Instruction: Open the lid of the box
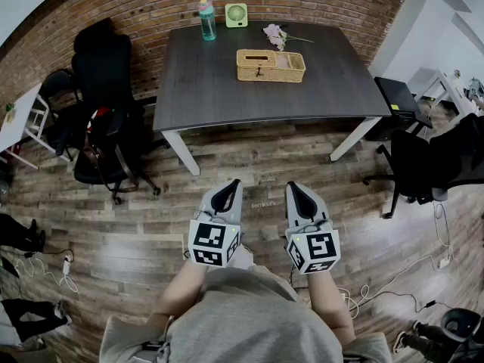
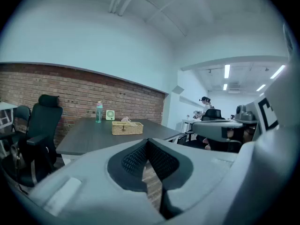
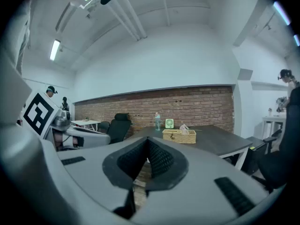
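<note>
A woven straw-coloured box (image 1: 271, 65) with its lid down sits on the dark grey table (image 1: 204, 89), toward the back right. It also shows far off in the left gripper view as the box (image 2: 127, 127) and in the right gripper view as the box (image 3: 179, 136). My left gripper (image 1: 235, 182) and right gripper (image 1: 291, 185) are held side by side close to my body, over the wooden floor well short of the table. Both are shut with nothing between the jaws.
A teal bottle (image 1: 206, 20), a small green fan (image 1: 236, 14) and pink flowers (image 1: 275, 34) stand at the table's far edge. Black office chairs (image 1: 106, 119) crowd the left side, another chair (image 1: 423, 165) the right. Cables (image 1: 393, 286) lie on the floor. A person (image 2: 205, 106) is far off.
</note>
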`<action>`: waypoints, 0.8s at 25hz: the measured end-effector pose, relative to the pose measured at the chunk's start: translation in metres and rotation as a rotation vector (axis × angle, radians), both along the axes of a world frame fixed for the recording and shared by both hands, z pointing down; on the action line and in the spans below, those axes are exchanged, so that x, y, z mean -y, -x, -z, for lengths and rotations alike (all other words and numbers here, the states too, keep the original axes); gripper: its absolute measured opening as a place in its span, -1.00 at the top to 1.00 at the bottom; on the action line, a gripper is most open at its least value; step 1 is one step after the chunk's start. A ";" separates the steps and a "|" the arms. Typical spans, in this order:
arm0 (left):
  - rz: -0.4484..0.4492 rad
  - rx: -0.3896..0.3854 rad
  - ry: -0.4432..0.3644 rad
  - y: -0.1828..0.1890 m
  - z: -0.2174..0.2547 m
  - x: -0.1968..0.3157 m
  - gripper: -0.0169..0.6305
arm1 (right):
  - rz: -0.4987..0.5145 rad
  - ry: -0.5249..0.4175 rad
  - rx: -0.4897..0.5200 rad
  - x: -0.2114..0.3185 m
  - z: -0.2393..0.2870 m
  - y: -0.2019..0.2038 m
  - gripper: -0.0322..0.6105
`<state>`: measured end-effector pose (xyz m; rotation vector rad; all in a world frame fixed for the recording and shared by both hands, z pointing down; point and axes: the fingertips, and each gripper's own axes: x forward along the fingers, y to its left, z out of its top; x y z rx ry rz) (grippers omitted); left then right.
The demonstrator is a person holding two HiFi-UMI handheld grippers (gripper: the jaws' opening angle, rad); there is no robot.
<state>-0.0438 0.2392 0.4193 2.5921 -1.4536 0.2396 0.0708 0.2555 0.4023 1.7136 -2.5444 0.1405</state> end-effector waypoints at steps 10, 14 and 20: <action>0.025 -0.023 -0.020 0.013 0.007 -0.041 0.90 | 0.007 0.003 -0.013 -0.040 0.002 0.006 0.90; 0.027 -0.023 -0.029 0.016 0.008 -0.046 0.90 | 0.003 0.000 -0.028 -0.046 0.004 0.009 0.90; 0.040 -0.028 -0.049 0.018 0.011 -0.051 0.89 | -0.010 0.005 -0.034 -0.050 0.002 0.008 0.89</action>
